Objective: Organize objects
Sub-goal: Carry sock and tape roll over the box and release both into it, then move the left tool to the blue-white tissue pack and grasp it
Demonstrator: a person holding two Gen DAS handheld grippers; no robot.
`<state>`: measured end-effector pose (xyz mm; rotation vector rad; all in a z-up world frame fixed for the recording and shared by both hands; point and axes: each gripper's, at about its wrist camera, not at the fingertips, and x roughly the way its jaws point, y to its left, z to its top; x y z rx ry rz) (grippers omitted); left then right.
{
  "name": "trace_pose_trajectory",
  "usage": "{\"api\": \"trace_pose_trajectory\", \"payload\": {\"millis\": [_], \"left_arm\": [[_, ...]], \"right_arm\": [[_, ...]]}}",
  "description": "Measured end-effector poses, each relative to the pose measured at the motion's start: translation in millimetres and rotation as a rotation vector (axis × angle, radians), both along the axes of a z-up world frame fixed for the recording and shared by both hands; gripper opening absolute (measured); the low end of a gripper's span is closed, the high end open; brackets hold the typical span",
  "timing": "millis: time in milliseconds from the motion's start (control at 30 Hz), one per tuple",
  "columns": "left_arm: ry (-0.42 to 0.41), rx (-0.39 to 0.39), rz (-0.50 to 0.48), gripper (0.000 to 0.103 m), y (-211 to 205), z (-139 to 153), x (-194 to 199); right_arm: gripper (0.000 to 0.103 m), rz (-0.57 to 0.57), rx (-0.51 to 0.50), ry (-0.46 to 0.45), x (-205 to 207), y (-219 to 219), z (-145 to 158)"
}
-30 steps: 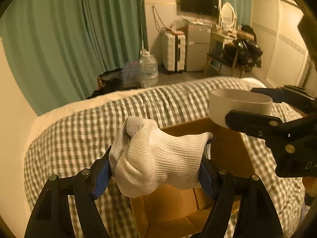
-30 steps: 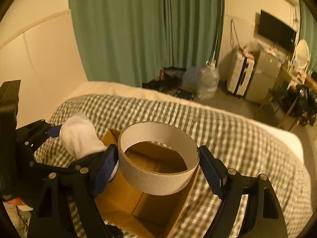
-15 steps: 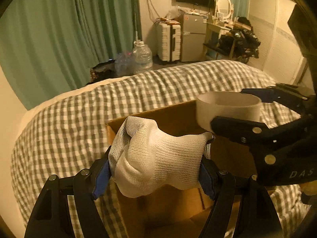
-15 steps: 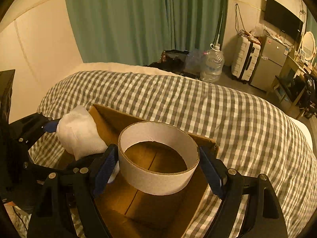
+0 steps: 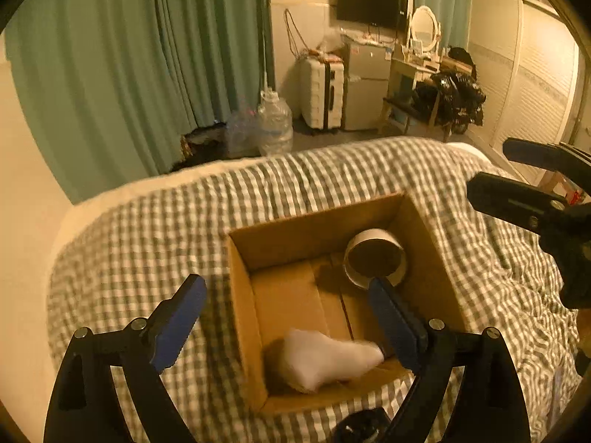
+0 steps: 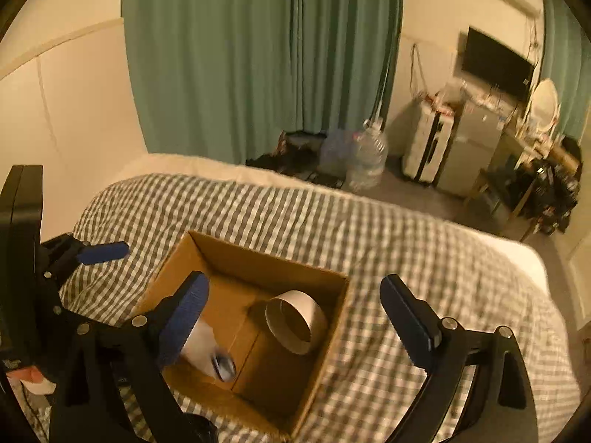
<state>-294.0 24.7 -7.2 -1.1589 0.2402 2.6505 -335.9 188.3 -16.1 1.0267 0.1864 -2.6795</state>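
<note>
On the bed with grey-white checked cover [image 5: 155, 243] stands the open brown cardboard box [image 5: 240, 295]; inside lie the white cardboard ring [image 5: 375, 258] and white knitted glove [image 5: 325, 360]. Both jaws are spread, empty: left gripper [image 5: 288, 317], right gripper [image 6: 295, 313]. Dropping step seems finished; next, search another object.

Cardboard box [image 5: 243, 295] open on top, walls all round. Inside: tape roll [image 5: 375, 260] against far right wall, white glove [image 5: 325, 360] at near wall; bare floor centre and far-left corner. Left claw [image 5: 286, 319] and right claw [image 6: 291, 319] spread wide above it. Checked bed [image 6: 369, 236] bare beyond the box.
</note>
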Motion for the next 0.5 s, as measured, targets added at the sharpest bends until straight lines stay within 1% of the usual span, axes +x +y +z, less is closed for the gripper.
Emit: {"api": "trace_pose_trajectory", "payload": {"millis": [167,233,300,433,500], "left_arm": [[0.073,-0.001,0.014,0.096,-8.0,46.8,38.1],[0.104,-0.020,0.046,0.096,-11.6,60.6,53.6],[0.111,-0.029,0.062,0.097,-16.0,71.5,67.0],[0.120,-0.011,0.092,0.098,-29.3,81.4,102.4],[0.122,-0.021,0.112,0.098,-34.1,79.9,115.4]], "right_arm": [[0.094,0.002,0.005,0.049,42.4,2.7,40.3],[0.094,0.003,0.021,0.076,65.0,3.2,56.3],[0.094,0.005,0.038,0.091,81.6,1.3,66.7],[0.094,0.032,0.061,0.097,123.5,2.6,78.8],[0.095,0.042,0.076,0.100,143.4,4.4,80.6]]}}
